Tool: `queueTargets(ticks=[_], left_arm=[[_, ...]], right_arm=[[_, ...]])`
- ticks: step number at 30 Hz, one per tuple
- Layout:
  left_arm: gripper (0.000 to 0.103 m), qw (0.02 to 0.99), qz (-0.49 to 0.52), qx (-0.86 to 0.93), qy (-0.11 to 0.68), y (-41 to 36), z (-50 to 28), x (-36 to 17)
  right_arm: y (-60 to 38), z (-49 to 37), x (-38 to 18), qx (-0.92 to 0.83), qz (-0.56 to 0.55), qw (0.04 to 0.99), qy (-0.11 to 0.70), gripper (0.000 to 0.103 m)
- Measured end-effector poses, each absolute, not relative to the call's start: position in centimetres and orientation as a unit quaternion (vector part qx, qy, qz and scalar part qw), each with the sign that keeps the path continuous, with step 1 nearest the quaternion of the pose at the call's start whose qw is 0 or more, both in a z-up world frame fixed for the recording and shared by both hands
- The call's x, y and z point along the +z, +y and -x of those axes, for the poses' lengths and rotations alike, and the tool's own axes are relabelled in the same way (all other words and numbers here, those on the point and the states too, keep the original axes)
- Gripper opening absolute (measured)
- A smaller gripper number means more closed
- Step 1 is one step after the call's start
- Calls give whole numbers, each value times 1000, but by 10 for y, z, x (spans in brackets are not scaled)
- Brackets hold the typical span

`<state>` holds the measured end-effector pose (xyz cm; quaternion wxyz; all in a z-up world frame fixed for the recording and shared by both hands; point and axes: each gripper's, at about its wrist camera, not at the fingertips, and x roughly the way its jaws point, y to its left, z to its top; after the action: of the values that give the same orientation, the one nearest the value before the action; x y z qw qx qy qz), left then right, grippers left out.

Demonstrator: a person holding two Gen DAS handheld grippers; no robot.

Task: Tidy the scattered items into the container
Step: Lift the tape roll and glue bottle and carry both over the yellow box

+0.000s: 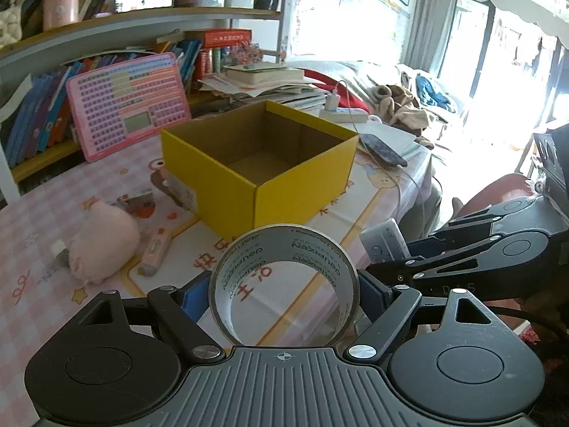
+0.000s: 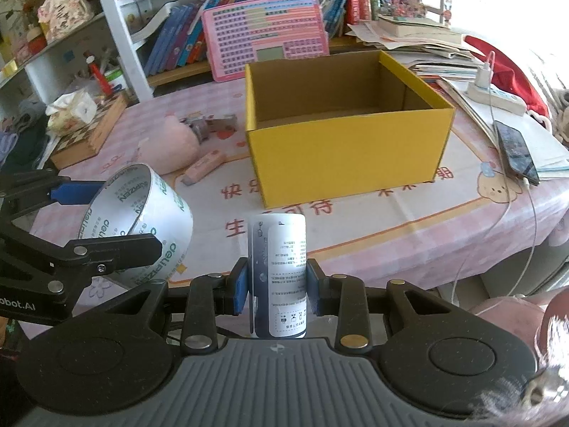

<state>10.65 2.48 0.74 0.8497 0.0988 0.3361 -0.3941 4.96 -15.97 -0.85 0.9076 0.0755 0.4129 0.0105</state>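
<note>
On the pink tablecloth point(image 2: 444, 235): yellow box point(image 2: 341, 153) sits open-topped, mid-table, ahead of both grippers.

Left gripper point(image 1: 282, 293): clamped on a tape roll point(image 1: 284, 277), blue pads pressing its outer rim from either side; roll held on edge, hole facing the camera, above the cloth and short of the box's near corner.

Right gripper point(image 2: 276, 284): clamped on a small white cylinder point(image 2: 279, 274) with a printed label, held upright, near the table's front edge and short of the box's front wall.

Box contents: interior looks bare, brown floor showing in both views; the near inside corners are hidden by the walls.

Still loose on the cloth: pink plush point(image 1: 103, 242) and a pink stick-shaped item point(image 1: 154, 251), left of the box; something small and grey-orange behind the plush, too unclear to name.

Risk, tape: grip is on a smooth curved rim; likely to twist or pop free if tilted.

Risk, collision: the two grippers hang close side by side; both heading for one opening could knock together.

Risk, box: light cardboard; a clip on the near wall could shove it toward the phone point(image 2: 515, 149) and its cable.
</note>
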Motion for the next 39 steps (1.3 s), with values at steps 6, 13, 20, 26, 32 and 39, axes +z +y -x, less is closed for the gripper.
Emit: queueTargets(ticks=[6,13,20,26,32,39], left_arm=[[85,849,-106,-396,335,3,-111,9],[85,852,-99,-387,337,-19,-118,10],[85,859,-100,-379,329,-45,-126,14],[85,873,-104,-376,293,-67,-133,29],[85,889,-109,-368,251,-85,-148,49],[85,909,-114,-331,224,-100,-177,64]], right_arm=[[-183,-54,-9,6,-84,906,414,31],[-215,-62,-9,-5,-94,904,417,31],[-243,-76,-8,-2,-87,903,421,31],[-271,-90,10,0,-74,917,391,31],[-289,-119,36,35,-54,933,354,31],[-304,-162,58,84,-34,946,312,31]])
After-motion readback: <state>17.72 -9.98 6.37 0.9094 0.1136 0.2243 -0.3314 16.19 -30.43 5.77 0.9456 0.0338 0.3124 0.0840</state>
